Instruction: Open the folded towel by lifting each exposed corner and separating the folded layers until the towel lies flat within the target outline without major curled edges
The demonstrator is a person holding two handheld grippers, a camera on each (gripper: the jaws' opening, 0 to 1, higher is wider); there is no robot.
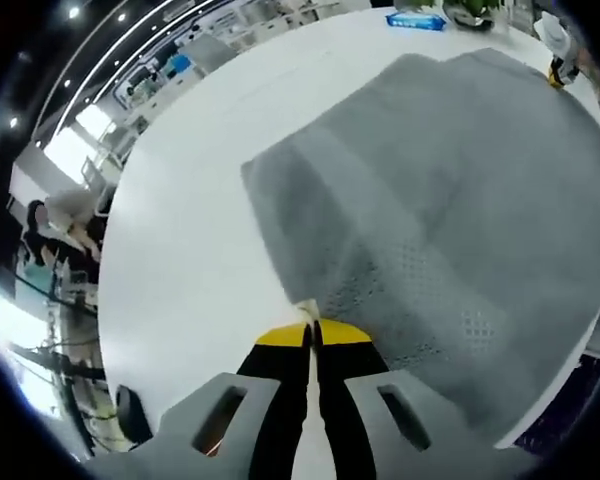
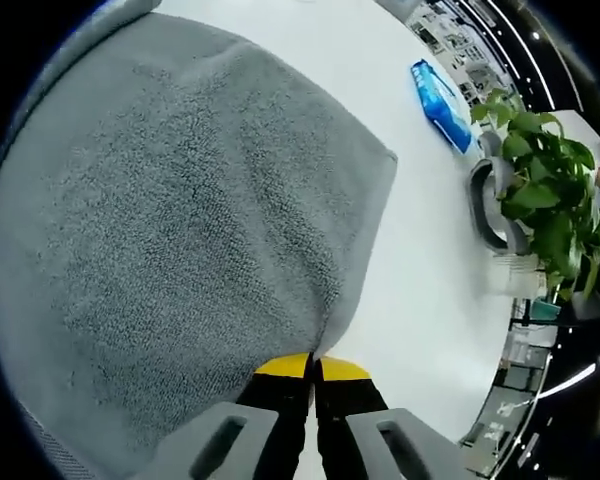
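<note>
The towel (image 1: 450, 190) lies on a white table (image 1: 190, 240), spreading away ahead of both pairs of fingers. In the left gripper view its near edge runs up and away from the yellow-tipped fingers (image 1: 280, 335), with a broad stretch of bare table open on their left side; a strip of table also shows beyond the far edge. In the right gripper view the towel (image 2: 180, 200) ends in a rounded corner up ahead and to the right, and past that edge the table (image 2: 420, 260) is bare out to a blue packet (image 2: 440, 92) and a leafy plant (image 2: 540, 170) well apart from the cloth.

The cloth is grey terry, with a folded layer showing as a step across it and a dotted weave near the left fingers.

The left gripper (image 1: 310, 330) is pinched tight on the towel's edge. The right gripper (image 2: 313, 362) is likewise clamped on the towel's edge, fingers (image 2: 345, 370) together.
</note>
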